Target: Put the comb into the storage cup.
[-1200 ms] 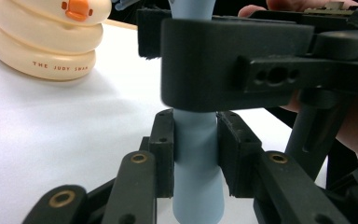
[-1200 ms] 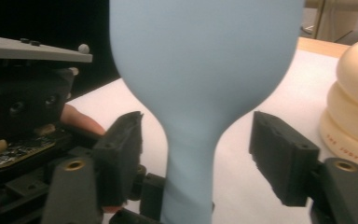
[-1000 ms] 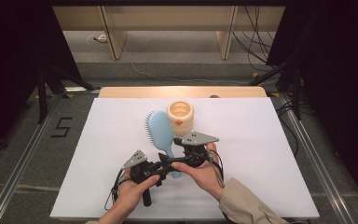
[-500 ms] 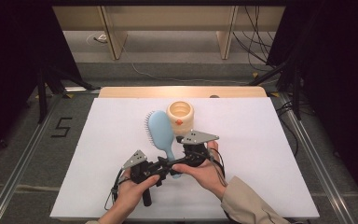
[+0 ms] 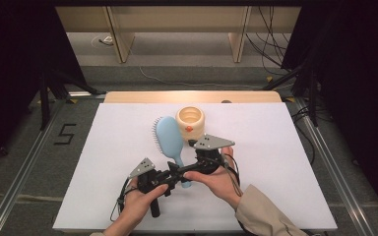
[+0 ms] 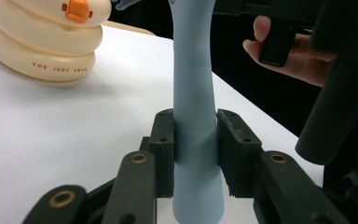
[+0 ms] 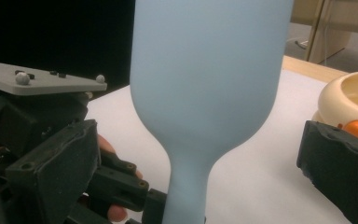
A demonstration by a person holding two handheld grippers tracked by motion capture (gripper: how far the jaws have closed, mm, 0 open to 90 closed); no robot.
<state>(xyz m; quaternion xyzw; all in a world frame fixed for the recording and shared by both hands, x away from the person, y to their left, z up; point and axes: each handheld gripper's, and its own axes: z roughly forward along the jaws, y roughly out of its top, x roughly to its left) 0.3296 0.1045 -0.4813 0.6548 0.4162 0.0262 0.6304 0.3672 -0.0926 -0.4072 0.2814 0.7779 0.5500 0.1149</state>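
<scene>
Left claw (image 6: 196,154) was clamped on the lower handle of the light blue hairbrush (image 5: 170,137), one black pad pressed flat against each side, as seen in the left gripper view. The brush lay low over the white counter (image 5: 103,147), near its middle, handle toward the person, head pointing away toward the far edge. In the high view the smooth back of the head faced up, bristles showing along its left rim.

Right claw (image 7: 205,154) stood spread wide about the same brush. Its jaws had just been opening; the neck of the brush (image 7: 191,177) sat between them, clear gaps on both sides, neither pad touching.

Cream ring-shaped cup (image 5: 190,122) with an orange duck bill stood upright on the counter just beside the brush head, on its right in the high view. Small lettering ran around its lower ring in the left gripper view.

Both hands (image 5: 216,179) were close together at the near side of the counter.
</scene>
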